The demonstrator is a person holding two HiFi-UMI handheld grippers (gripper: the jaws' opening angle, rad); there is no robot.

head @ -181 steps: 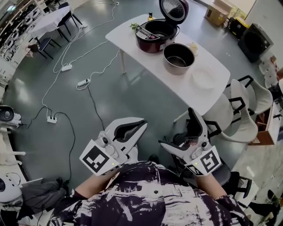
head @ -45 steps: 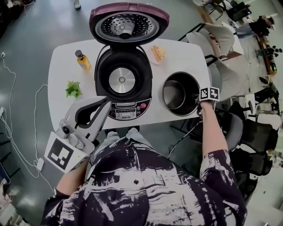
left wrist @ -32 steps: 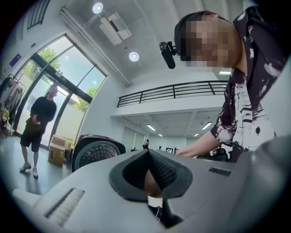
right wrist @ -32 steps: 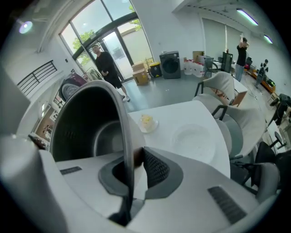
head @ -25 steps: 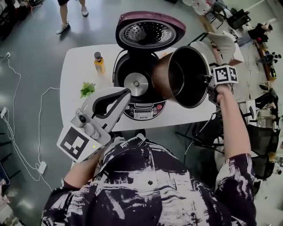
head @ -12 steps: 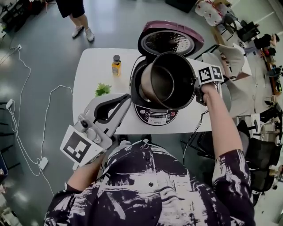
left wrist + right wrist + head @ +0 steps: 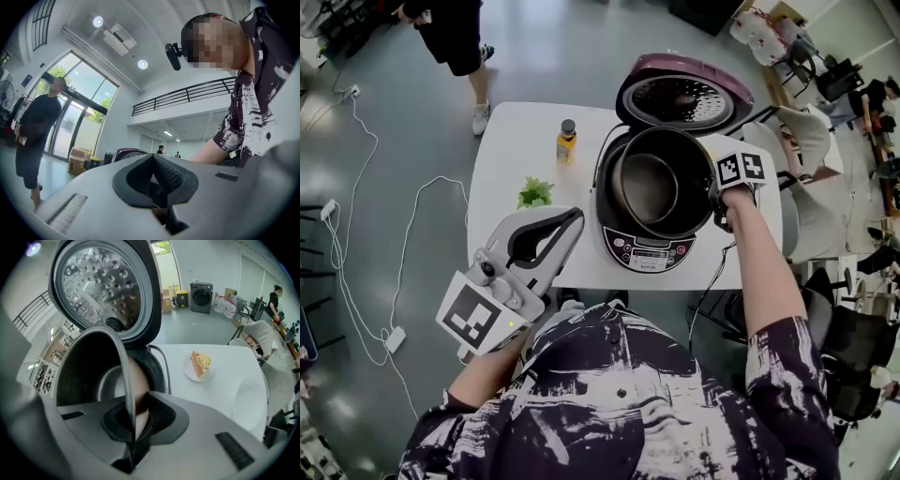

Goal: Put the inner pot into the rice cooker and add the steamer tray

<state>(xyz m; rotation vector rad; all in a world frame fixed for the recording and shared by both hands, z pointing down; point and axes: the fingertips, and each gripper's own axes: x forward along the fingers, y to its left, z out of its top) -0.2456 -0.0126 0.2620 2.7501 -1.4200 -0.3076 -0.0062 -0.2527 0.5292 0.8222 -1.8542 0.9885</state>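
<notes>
The dark maroon rice cooker [image 7: 645,251] stands on the white table [image 7: 506,150] with its lid [image 7: 675,94] raised. The dark metal inner pot [image 7: 656,183] is in the cooker's opening; whether it rests on the bottom I cannot tell. My right gripper [image 7: 713,195] is shut on the pot's right rim, and in the right gripper view the rim [image 7: 123,366] runs between the jaws of my right gripper [image 7: 136,401]. A white round tray [image 7: 253,397] lies on the table to the right. My left gripper [image 7: 574,218] hovers at the table's front edge, shut with nothing in it.
On the table's left part are an orange bottle [image 7: 567,141] and a bunch of greens [image 7: 534,192]. A cake slice on a plate [image 7: 200,363] lies behind the cooker. A person [image 7: 459,37] stands beyond the table. Cables [image 7: 356,216] trail on the floor at left, chairs [image 7: 811,141] at right.
The right gripper has carried the pot from tipped in the air beside the cooker down into the cooker's opening. The left gripper has stayed low at the front left, still shut.
</notes>
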